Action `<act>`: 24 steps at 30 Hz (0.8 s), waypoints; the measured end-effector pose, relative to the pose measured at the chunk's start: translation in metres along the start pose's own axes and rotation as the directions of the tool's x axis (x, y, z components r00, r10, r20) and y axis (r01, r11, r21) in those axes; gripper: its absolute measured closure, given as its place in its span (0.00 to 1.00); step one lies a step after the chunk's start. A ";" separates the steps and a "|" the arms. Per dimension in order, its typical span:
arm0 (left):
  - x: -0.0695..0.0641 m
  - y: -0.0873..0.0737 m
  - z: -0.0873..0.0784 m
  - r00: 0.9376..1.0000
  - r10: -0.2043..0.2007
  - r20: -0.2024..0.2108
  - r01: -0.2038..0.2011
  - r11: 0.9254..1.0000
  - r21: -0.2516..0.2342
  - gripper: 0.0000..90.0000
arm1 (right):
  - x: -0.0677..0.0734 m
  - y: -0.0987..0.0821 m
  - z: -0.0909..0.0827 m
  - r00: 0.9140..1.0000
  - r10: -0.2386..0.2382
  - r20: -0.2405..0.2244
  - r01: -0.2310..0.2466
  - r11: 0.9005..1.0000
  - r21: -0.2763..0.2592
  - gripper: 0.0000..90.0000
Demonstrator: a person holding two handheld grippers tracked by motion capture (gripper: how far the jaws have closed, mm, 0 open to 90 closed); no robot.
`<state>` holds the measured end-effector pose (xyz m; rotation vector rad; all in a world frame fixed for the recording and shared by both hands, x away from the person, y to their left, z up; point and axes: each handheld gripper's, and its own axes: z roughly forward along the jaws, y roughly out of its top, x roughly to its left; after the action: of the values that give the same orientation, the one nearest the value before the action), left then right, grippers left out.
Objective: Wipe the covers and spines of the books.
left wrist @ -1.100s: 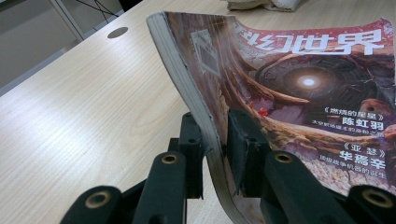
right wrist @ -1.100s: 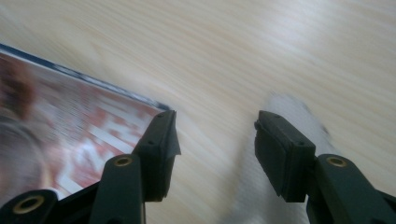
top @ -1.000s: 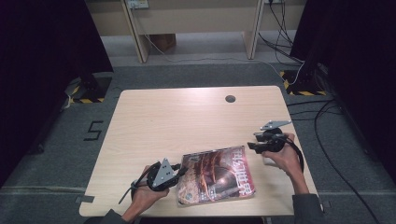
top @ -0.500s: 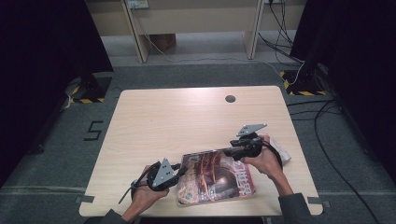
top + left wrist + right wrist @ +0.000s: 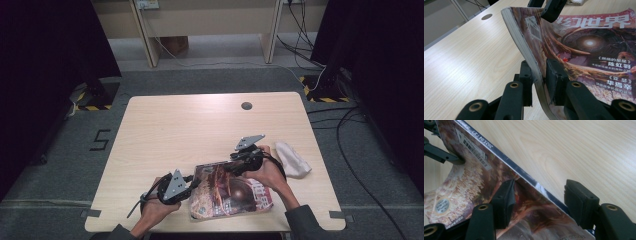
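Note:
A glossy magazine (image 5: 235, 192) with a dark red cover lies at the table's near edge. My left gripper (image 5: 192, 186) is shut on its left edge, and in the left gripper view the pinched edge (image 5: 524, 37) bows up off the wood between the jaws of my left gripper (image 5: 539, 75). My right gripper (image 5: 236, 167) sits at the magazine's far edge. Its jaws have just been opening. In the right gripper view the right gripper (image 5: 541, 197) straddles the magazine's edge (image 5: 524, 177), one jaw over the cover and one over bare table, neither pad pressing.
A crumpled white cloth (image 5: 292, 160) lies right of the right hand. The wooden table (image 5: 200, 125) has a round cable hole (image 5: 246, 106) near its far edge. Cables and shelf legs stand on the floor beyond.
The right hand has carried its gripper leftwards from the table's right side to the magazine's far edge, uncovering the white cloth. The left gripper has kept still on the magazine.

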<state>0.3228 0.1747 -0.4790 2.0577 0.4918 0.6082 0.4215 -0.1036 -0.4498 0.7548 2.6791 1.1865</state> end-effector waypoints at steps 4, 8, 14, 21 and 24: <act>0.001 0.000 0.000 1.000 -0.002 0.000 0.002 1.000 0.013 0.84 | 0.001 0.000 -0.001 1.000 -0.009 0.004 0.009 1.000 0.006 0.51; 0.003 -0.002 0.001 1.000 -0.026 -0.003 0.026 0.999 0.024 0.84 | 0.001 -0.001 -0.006 0.999 -0.033 -0.014 0.034 0.999 0.028 0.59; 0.006 -0.004 0.002 0.999 -0.049 -0.004 0.049 0.998 0.032 0.84 | 0.008 -0.003 -0.009 0.992 -0.078 -0.104 0.084 0.995 0.055 0.71; 0.007 -0.003 0.001 0.999 -0.040 -0.003 0.040 0.999 0.032 0.83 | 0.015 0.000 -0.005 0.983 -0.114 -0.147 0.128 0.988 0.090 0.75; 0.006 -0.003 0.001 0.999 -0.033 -0.004 0.033 0.999 0.028 0.83 | 0.017 0.001 -0.004 0.982 -0.125 -0.145 0.140 0.985 0.099 0.75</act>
<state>0.3285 0.1788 -0.4804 2.0713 0.5381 0.5890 0.4059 -0.0982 -0.4449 0.5145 2.8759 1.1067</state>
